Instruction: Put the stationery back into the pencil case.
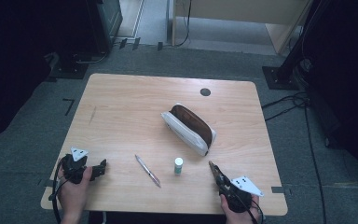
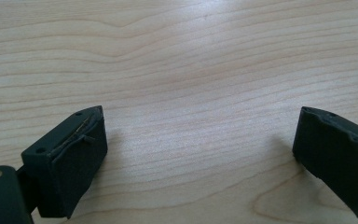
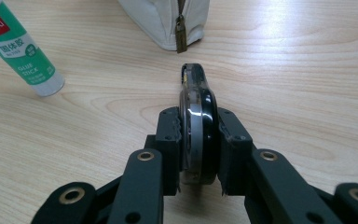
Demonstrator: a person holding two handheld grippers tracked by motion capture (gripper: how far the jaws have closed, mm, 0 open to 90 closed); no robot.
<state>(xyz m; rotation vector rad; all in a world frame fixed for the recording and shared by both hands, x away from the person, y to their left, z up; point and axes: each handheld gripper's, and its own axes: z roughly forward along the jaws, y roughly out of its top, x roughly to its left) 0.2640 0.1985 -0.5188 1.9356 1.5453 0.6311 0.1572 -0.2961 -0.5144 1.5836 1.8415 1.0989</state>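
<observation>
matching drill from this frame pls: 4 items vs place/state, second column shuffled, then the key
Items:
1. pencil case
2. pen
3. glue stick
4. correction-tape dispenser

Place or state:
A. standing upright on the table
B. clamped by the right gripper
C. unzipped, lying mid-table
D. lying flat, between the left gripper and the glue stick

Pairs: 1-C, 2-D, 3-A, 4-B

High view: overhead, facing forward-down, whole table. Left gripper view: close over bare near-left wood. Right gripper view: low, near-right; shares glue stick and pouch with high view.
</observation>
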